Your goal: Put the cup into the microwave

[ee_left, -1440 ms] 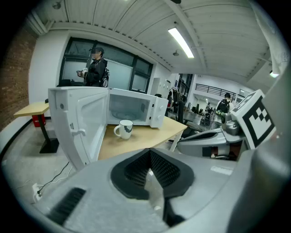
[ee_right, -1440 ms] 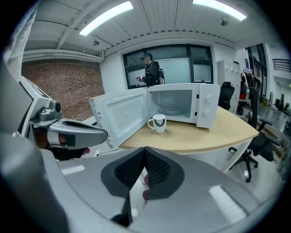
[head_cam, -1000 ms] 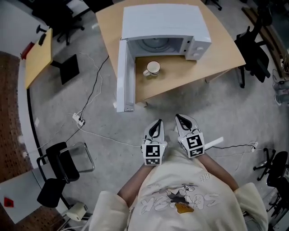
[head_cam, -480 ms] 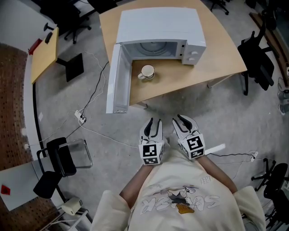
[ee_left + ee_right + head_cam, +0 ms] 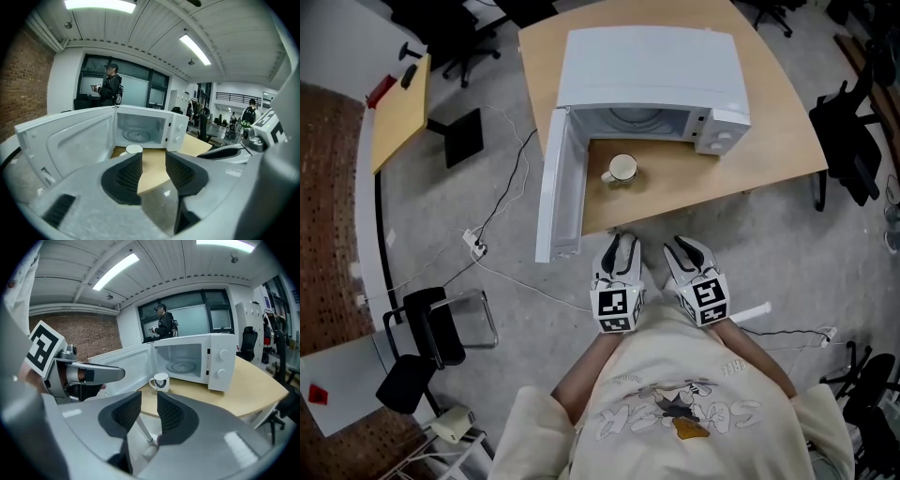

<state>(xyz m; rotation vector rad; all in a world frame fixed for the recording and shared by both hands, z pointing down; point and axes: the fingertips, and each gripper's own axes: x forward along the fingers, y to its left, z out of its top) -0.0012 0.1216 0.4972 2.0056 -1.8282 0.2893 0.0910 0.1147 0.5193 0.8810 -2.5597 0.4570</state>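
1. In the left gripper view we see only the white rim of the cup (image 5: 133, 149). The rest of it sits behind the near jaw of the left gripper (image 5: 153, 159).
2. From the head view we cannot tell whether the cup (image 5: 622, 168) holds anything. The dark print on its side shows only in the right gripper view (image 5: 160, 380) and is too small to read.
3. The head view cuts off the far edge of the table (image 5: 769, 150). Our own chest and sleeves cover the rear of both grippers.
4. The cup stands upright on the table with its long axis vertical and its mouth up. It is just in front of the open mouth of the microwave (image 5: 647, 66), not inside.
5. Its handle points to our left, toward the door (image 5: 558, 187), which is swung wide open over the table's edge.
6. The left gripper (image 5: 619, 246) hangs at the near table edge, well short of the cup. Its jaws are spread with a clear gap and nothing between them.
7. The right gripper (image 5: 686, 251) hangs just beside it. In its own view (image 5: 149, 404) the jaws stand a narrow gap apart and pinch nothing.
8. Both grippers aim toward the microwave (image 5: 197, 359), with the cup ahead of them.
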